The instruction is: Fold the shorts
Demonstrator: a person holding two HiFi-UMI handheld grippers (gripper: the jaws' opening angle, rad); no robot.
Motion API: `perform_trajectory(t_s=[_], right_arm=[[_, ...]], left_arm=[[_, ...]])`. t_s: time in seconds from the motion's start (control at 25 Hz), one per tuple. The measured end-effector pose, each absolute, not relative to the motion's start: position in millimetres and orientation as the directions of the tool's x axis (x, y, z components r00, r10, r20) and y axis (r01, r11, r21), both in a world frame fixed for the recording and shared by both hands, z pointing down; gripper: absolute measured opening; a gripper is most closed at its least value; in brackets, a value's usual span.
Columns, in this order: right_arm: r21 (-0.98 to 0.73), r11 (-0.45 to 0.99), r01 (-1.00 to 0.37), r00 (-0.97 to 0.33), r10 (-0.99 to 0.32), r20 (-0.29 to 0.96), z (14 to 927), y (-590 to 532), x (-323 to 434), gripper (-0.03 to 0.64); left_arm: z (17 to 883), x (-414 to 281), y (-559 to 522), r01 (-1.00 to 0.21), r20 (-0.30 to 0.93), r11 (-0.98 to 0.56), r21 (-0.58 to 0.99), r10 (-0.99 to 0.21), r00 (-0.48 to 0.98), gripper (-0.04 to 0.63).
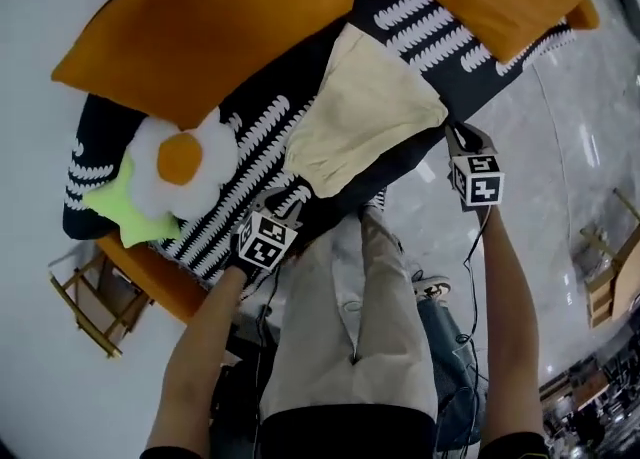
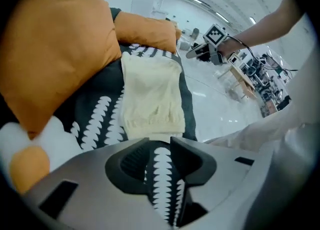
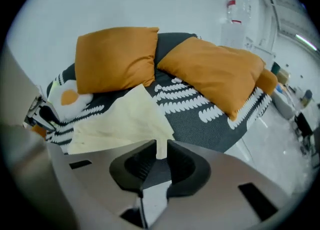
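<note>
2 orange pillows (image 1: 210,22) lie at the far side of a black cover (image 1: 430,22) printed with white leaf-like rows, and a fried-egg cushion (image 1: 180,162) sits near its left end. On the cover's near edge lie the cream shorts (image 1: 365,112), folded into a flat, roughly oblong pad. In the head view their long axis runs on a slant, from the lower left by the left gripper (image 1: 290,205) up toward the gap between the 2 pillows. In the left gripper view the gathered, ribbed edge is the end nearest that gripper, and the cloth stretches straight away from it toward the smaller pillow.

The left gripper hangs just off that near end, pointing steeply down. Its jaws stand a narrow way apart with nothing in them. Only the patterned cover shows through the gap.

The right gripper (image 1: 460,132) hovers just beside the shorts' right-hand corner, over the edge of the cover and the pale floor (image 1: 560,127). Its jaws are parted by a slit, gripping nothing, with the cream corner showing beyond the tips.
</note>
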State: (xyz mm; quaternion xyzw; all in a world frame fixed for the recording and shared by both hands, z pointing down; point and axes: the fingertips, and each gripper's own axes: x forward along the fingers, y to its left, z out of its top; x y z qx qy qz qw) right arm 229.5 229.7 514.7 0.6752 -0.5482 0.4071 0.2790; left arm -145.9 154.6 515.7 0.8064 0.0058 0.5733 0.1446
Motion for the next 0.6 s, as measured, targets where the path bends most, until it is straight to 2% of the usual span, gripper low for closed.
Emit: perform_trajectory(t_s=[0.12,0.24,0.28,0.36,0.6], right_arm=[[-0.245,-0.452,-0.858,0.041,-0.536,0.843,531,249,187,0.085],[-0.433,-0.632,-0.643,0.024,-0.582,0.813,548,264,136,0.148],[-0.468,-0.659,-0.588,0.023,-0.593,0.805,553,263,121,0.182],[-0.503,-0.684,-0.528,0.02,-0.602,0.798,564,252,99,0.234],[-0.504,-0.718,-0.48,0.055,-0.598,0.8,593,213,80,0.249]], left_arm=[[519,-121,95,-0.071,0.919,-0.975,0.21,0.172,0.356,0.141],[528,-83,54,-0.008,0.907,-0.97,0.242,0.223,0.357,0.176],[533,-72,43,0.003,0.905,-0.966,0.259,0.244,0.35,0.209],[545,-47,21,0.002,0.909,-0.963,0.268,0.253,0.33,0.229],[592,-1,10,-0.088,0.922,-0.953,0.291,0.254,0.292,0.235]])
